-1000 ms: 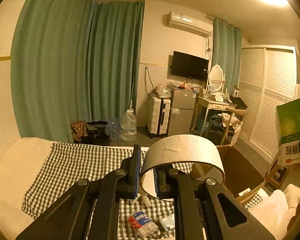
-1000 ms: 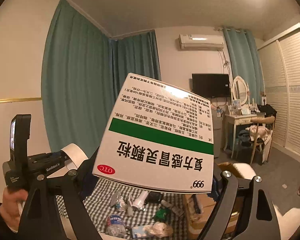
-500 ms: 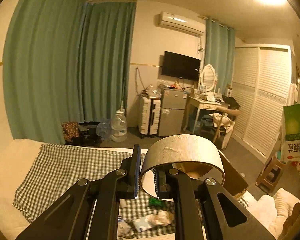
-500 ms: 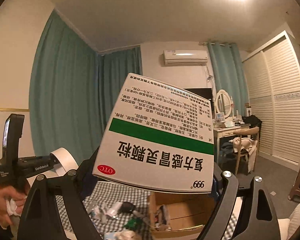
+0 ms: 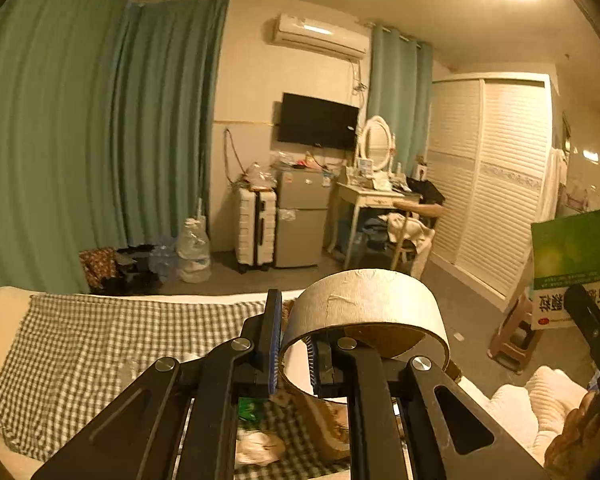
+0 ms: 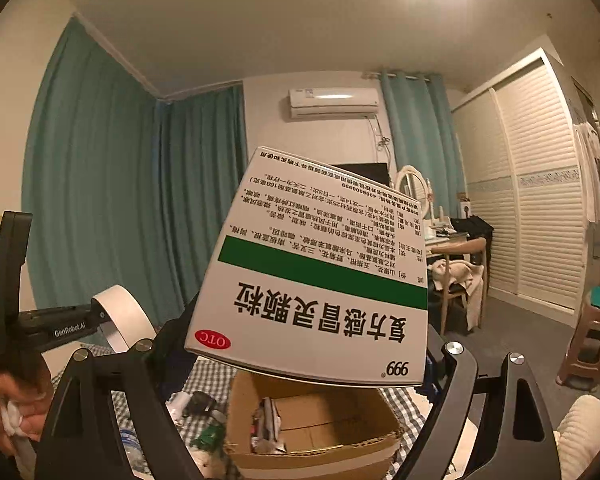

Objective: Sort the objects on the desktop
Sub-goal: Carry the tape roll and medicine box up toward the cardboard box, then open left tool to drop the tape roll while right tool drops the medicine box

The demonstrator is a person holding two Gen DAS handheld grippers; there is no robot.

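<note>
My left gripper (image 5: 294, 350) is shut on the wall of a wide roll of tape (image 5: 364, 300) and holds it up above the checked cloth (image 5: 100, 340). The roll also shows in the right wrist view (image 6: 120, 316), at the left. My right gripper (image 6: 308, 360) is shut on a white and green medicine box (image 6: 316, 280), held high and tilted, above an open cardboard box (image 6: 312, 420). The medicine box also shows at the right edge of the left wrist view (image 5: 572, 264).
Small items lie on the checked cloth: a plastic bottle (image 6: 128, 444), wrappers (image 5: 256, 444) and a green packet (image 6: 208, 436). The cardboard box holds a few things. A stool (image 6: 592, 340) stands on the floor at the right. A fleece cushion (image 5: 536, 404) lies lower right.
Both grippers have moved right and tilted upward with their loads. The cardboard box now sits directly under the medicine box. The grips have not changed.
</note>
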